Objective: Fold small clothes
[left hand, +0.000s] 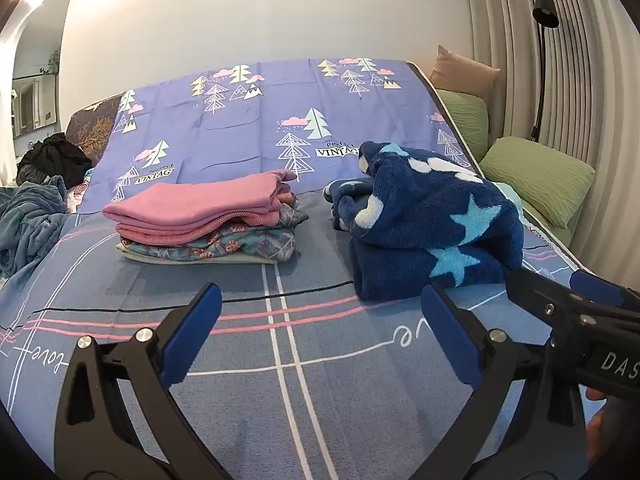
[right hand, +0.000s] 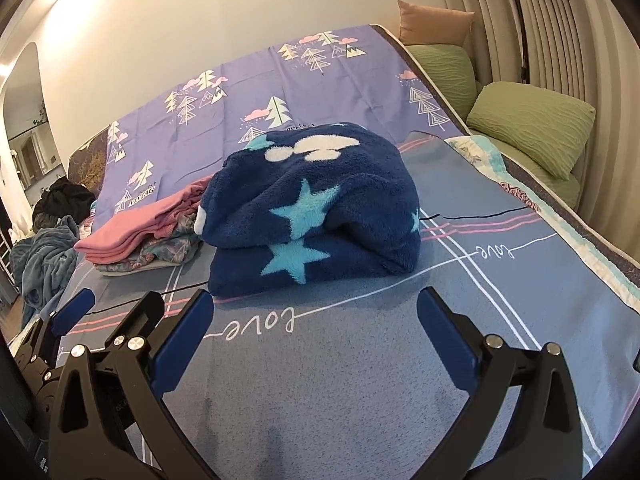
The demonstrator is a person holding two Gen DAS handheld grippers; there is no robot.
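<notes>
Navy star-patterned fleece garment [right hand: 316, 208], roughly folded, lies on the bed sheet [right hand: 360, 380] beside the stack of folded clothes [left hand: 208, 220]. Thick, soft and light by its look; best pinched at an edge or corner. Left gripper [left hand: 320, 328] and right gripper [right hand: 314, 332] hover wide, empty. Sheet reads "love", "VINTAG".

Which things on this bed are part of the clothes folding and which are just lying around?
Part of the job:
- dark blue fleece garment with light blue stars
- folded stack topped by a pink cloth
- open left gripper
- open right gripper

Lying about:
- green ribbed pillows
- tan cushion
- black floor lamp
- rumpled teal blanket
- black clothes heap
</notes>
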